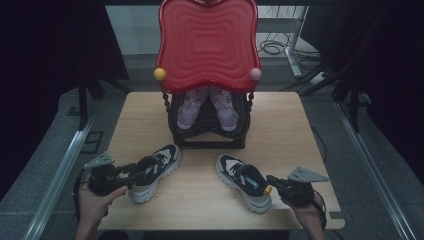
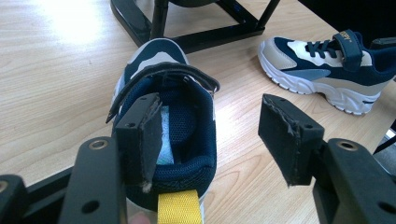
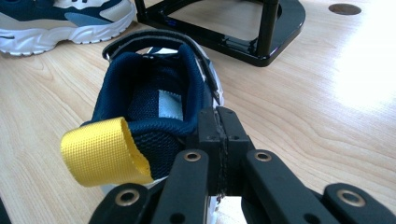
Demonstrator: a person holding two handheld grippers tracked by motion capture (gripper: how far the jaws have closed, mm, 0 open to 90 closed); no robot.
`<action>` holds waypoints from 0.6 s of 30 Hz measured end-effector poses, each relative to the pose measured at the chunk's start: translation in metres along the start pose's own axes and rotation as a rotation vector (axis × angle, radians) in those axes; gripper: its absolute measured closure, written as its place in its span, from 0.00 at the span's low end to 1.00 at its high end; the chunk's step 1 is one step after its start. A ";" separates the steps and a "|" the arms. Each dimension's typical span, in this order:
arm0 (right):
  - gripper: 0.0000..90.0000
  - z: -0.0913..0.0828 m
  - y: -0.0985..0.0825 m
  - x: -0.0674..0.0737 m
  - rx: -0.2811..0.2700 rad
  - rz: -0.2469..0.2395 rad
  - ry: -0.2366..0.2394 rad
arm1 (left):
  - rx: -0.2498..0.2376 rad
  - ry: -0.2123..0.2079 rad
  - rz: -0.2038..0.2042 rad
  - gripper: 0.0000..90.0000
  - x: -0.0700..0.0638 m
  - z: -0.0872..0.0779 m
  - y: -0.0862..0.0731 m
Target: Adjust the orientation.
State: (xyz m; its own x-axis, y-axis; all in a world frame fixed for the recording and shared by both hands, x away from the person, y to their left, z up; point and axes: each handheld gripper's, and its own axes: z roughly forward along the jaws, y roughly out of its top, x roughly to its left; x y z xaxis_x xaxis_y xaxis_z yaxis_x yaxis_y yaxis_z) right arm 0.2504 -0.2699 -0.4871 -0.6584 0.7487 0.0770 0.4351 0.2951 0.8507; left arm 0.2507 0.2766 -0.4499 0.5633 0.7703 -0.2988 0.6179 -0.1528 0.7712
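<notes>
Wooden tabletop (image 1: 280, 135), shoe rack (image 1: 210, 137) at 12 o'clock. Left sneaker (image 1: 152, 172) at 8: my left tool (image 2: 212, 140) gapes, one jaw inside the collar; close squarely. Right sneaker (image 1: 245, 182) at 5: right tool (image 3: 219, 140) clamped, apparently on its heel collar.

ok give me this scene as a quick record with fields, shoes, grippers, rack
left shoe: on table, heel toward the person
right shoe: on table, yellow heel loop
left gripper: open, one pad inside left shoe's collar
right gripper: shut, at right shoe's heel collar; grip on it unclear
rack: black, mid table, pale pink pair inside
red tray: on top of rack
</notes>
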 end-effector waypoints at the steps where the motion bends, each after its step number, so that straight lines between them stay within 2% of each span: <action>1: 0.99 0.000 0.000 0.000 -0.003 0.001 -0.002 | -0.001 0.001 0.000 0.44 0.000 0.000 0.000; 9: 0.99 -0.003 0.003 -0.001 -0.028 0.013 -0.026 | -0.016 0.011 -0.009 0.44 0.003 -0.006 0.000; 18: 0.97 -0.005 0.006 -0.002 -0.055 0.016 -0.017 | -0.033 0.027 -0.022 0.45 0.009 -0.011 0.000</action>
State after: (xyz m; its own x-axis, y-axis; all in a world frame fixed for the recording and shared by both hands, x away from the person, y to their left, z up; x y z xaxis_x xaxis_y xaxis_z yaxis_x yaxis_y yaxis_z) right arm 0.2515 -0.2728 -0.4791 -0.6411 0.7630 0.0825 0.4105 0.2501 0.8769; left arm 0.2495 0.2904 -0.4465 0.5346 0.7898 -0.3007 0.6112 -0.1157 0.7830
